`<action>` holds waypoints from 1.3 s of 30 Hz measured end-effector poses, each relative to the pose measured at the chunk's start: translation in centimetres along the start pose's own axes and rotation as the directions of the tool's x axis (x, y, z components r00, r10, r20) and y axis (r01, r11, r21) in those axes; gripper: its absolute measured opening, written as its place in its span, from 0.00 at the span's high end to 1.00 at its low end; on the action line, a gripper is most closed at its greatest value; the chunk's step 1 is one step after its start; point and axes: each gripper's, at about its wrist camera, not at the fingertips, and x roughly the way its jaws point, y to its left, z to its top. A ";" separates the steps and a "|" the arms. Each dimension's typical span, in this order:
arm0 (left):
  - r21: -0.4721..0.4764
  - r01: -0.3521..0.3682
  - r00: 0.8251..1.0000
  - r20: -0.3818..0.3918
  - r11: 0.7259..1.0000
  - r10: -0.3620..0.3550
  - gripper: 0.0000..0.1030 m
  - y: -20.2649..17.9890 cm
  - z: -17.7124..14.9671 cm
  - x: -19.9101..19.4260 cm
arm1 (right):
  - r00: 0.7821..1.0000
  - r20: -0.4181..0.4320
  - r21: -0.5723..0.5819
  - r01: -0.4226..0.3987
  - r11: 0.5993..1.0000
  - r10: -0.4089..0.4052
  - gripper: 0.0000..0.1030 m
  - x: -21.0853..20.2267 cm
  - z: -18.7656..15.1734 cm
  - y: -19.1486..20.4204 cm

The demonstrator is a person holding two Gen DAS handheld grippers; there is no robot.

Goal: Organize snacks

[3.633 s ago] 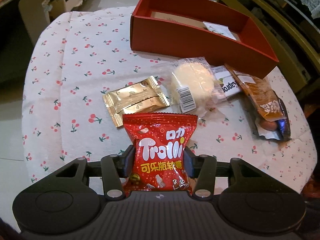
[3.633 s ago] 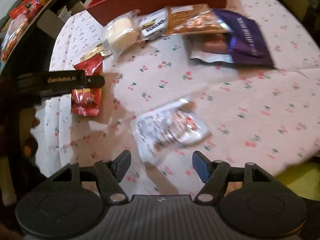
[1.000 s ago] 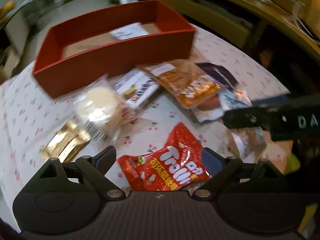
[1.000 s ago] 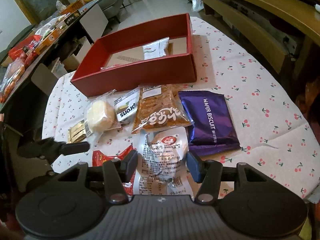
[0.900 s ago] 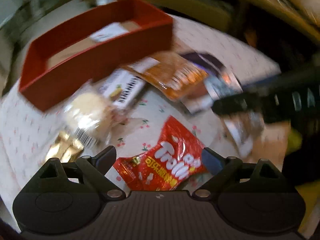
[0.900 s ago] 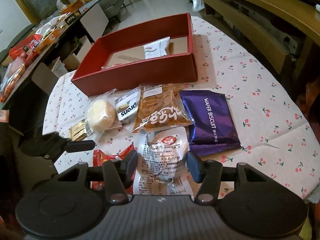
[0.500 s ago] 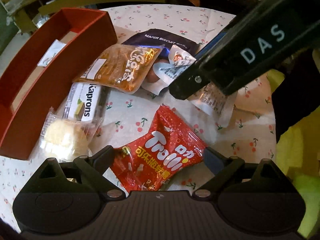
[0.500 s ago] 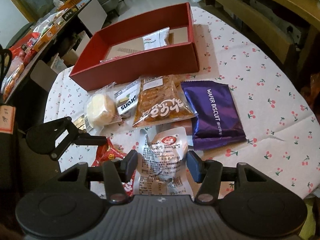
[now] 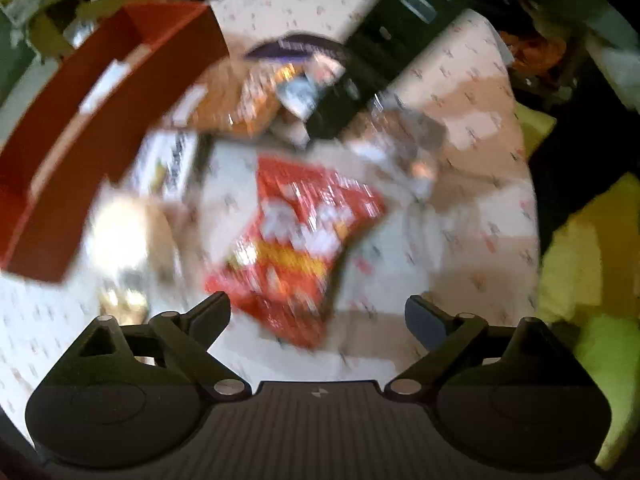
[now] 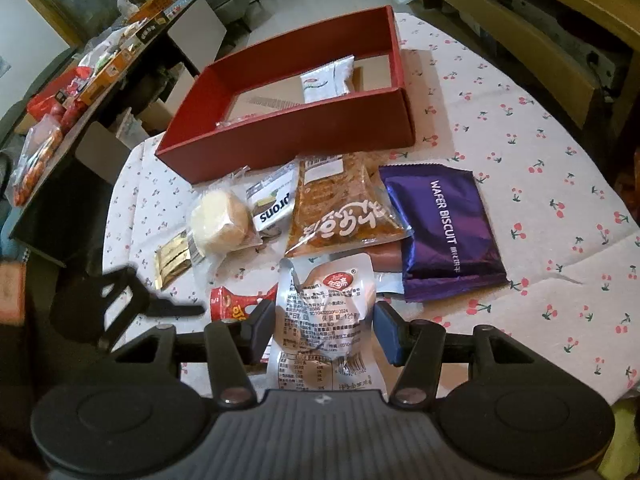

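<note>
My right gripper (image 10: 324,320) is shut on a silver snack packet (image 10: 326,300), held above the cherry-print tablecloth (image 10: 520,184). Ahead stands the red box (image 10: 288,140) with a white sachet (image 10: 328,80) inside. Before the box lie a round cake (image 10: 218,220), a Kaprons bar (image 10: 272,200), an orange packet (image 10: 340,208), a purple wafer biscuit pack (image 10: 444,232) and a gold packet (image 10: 172,258). The left wrist view is blurred. My left gripper (image 9: 318,314) stands open over the red Trolli packet (image 9: 304,240), which lies on the cloth untouched.
A dark side table (image 10: 60,120) piled with snacks stands to the left. Wooden furniture (image 10: 520,20) runs behind the table on the right. Something yellow-green (image 9: 592,280) lies beyond the table's edge. A finger (image 10: 176,311) of the left gripper shows beside the Trolli packet.
The left gripper let go of the Trolli packet and has rolled above it. The right gripper picked up the silver packet and has held it still over the last second.
</note>
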 end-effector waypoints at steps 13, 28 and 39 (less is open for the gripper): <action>-0.251 0.092 0.995 0.051 0.964 -0.081 0.44 2.3 0.7 1.5 | 1.000 0.008 0.024 0.009 1.000 -0.010 0.31 -0.1 0.4 -0.8; -0.595 0.097 0.972 0.228 0.798 0.052 0.46 6.8 -1.0 -2.7 | 0.996 0.081 -0.029 0.049 0.998 -0.046 0.31 -1.0 1.3 1.4; -0.703 0.087 0.944 0.286 0.706 0.167 0.45 11.1 0.0 -5.2 | 0.989 0.143 -0.059 0.053 0.997 -0.044 0.31 -0.6 5.9 3.8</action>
